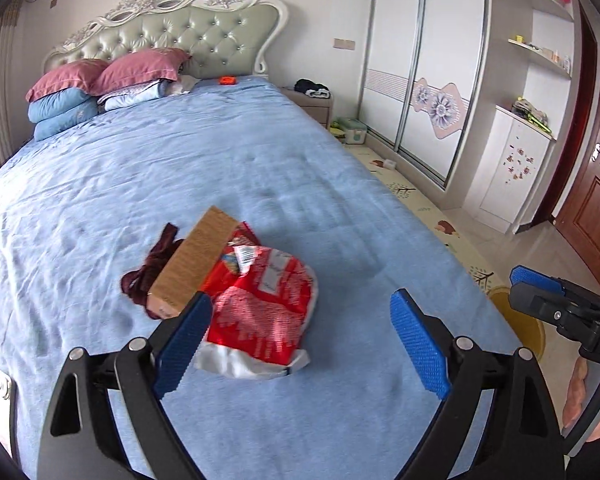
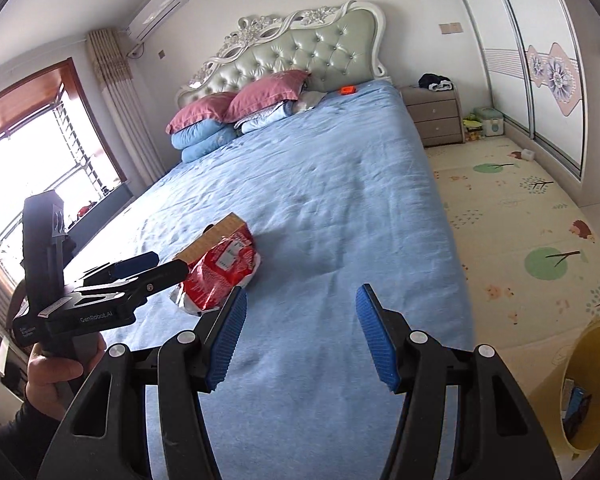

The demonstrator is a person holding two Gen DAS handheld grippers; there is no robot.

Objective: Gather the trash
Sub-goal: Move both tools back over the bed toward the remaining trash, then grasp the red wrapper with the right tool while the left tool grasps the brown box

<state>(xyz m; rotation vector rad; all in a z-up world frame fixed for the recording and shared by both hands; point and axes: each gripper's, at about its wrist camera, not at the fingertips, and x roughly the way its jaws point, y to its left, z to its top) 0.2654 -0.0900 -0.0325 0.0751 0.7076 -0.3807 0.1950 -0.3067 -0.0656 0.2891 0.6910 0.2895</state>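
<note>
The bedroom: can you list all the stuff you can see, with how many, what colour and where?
bed sheet: 1, light blue, covering the bed
headboard: 1, pale green with white trim, at the far end of the bed
pillows: 2, pink, on folded blue bedding by the headboard
red wrapper: 1, red and white, crumpled on the near part of the bed
cardboard box: 1, brown, lying on the wrapper's left side
dark cloth: 1, maroon, left of the box
orange item: 1, orange, near the headboard
nightstand: 1, beige, right of the bed
play mat: 1, cream with trees, on the floor
bin: 1, yellow, on the floor at right
left gripper: 1, black with blue pads, open
right gripper: 1, black with blue pads, open
</note>
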